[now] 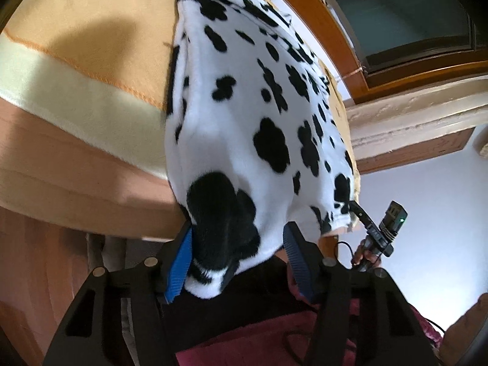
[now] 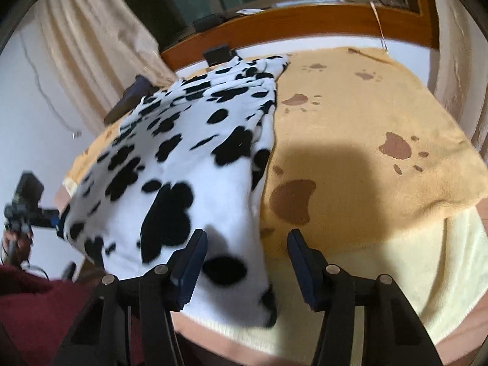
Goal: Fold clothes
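Note:
A white fleece garment with black spots lies lengthwise on a tan paw-print blanket, its near end hanging over the bed's front edge. My left gripper is open, with the garment's near corner draped between its blue pads. In the right wrist view the same garment covers the left half of the blanket. My right gripper is open, its jaws wide apart around the garment's near right corner.
A wooden window frame and dark glass stand behind the bed. A cream curtain hangs at the left. The other hand-held gripper shows beside the garment. My maroon clothing is at the bottom.

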`<state>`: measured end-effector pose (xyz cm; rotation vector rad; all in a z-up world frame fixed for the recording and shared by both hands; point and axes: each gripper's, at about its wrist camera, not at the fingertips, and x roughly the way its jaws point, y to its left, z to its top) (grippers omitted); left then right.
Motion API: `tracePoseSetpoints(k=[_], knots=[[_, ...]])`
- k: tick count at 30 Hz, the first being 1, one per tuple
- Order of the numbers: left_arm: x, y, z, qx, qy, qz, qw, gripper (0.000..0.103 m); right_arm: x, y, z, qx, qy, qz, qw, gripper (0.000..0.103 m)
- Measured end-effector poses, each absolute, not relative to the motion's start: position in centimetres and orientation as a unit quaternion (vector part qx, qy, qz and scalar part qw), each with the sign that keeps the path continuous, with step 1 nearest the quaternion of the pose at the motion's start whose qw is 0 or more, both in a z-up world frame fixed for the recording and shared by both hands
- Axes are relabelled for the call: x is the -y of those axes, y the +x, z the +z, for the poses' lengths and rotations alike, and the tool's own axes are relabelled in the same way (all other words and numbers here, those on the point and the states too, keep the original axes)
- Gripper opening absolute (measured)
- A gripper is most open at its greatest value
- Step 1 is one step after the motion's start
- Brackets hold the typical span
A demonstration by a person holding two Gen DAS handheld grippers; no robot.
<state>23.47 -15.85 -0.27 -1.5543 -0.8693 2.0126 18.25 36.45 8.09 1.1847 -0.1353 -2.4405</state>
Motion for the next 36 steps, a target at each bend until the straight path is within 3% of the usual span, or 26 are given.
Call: tracePoseSetpoints(k=[5,7,9,10,12,13,14,23,31,36], knots=[[15.5,23.7,-0.2,0.315,-0.561,0.730,0.232,0.064,-35.1,19.5,7.8,0.018,0.428,-0.876,0.223,0.050],[15.1,23.6,-0.2,0.308,-0.561,0.731,0.237,0.064,-34.8,19.5,7.8,0.016,0.429,-0.875,0.223,0.032],[14.7,23.6,-0.1,0.299,-0.561,0.734,0.239,0.063,-34.9,19.4,7.7,0.020,0.431,-0.875,0.221,0.027],[14.6,23.6,0.0,0.294,-0.561,0.736,0.237,0.059,-35.0,19.4,7.7,0.022,0.432,-0.875,0.219,0.023],[14.9,23.7,-0.1,0.293,-0.562,0.740,0.225,0.036,-35.3,19.3,7.8,0.036,0.432,-0.875,0.216,0.020],[15.1,23.7,-0.2,0.294,-0.563,0.742,0.218,0.018,-35.5,19.4,7.9,0.049,0.428,-0.875,0.219,0.016],[15.4,23.8,-0.2,0.301,-0.560,0.742,0.212,0.013,-35.8,19.4,8.0,0.063,0.425,-0.875,0.223,0.015],[16.5,24.3,3.0,0.325,-0.507,0.764,0.232,0.012,-36.8,18.7,11.8,0.178,0.361,-0.865,0.300,0.014],[17.3,24.3,3.3,0.343,-0.499,0.760,0.236,0.012,-36.5,17.9,13.0,0.175,0.350,-0.872,0.295,0.014],[18.4,23.8,5.6,0.374,-0.444,0.772,0.257,0.011,-36.4,17.3,14.4,0.176,0.335,-0.874,0.306,0.014]])
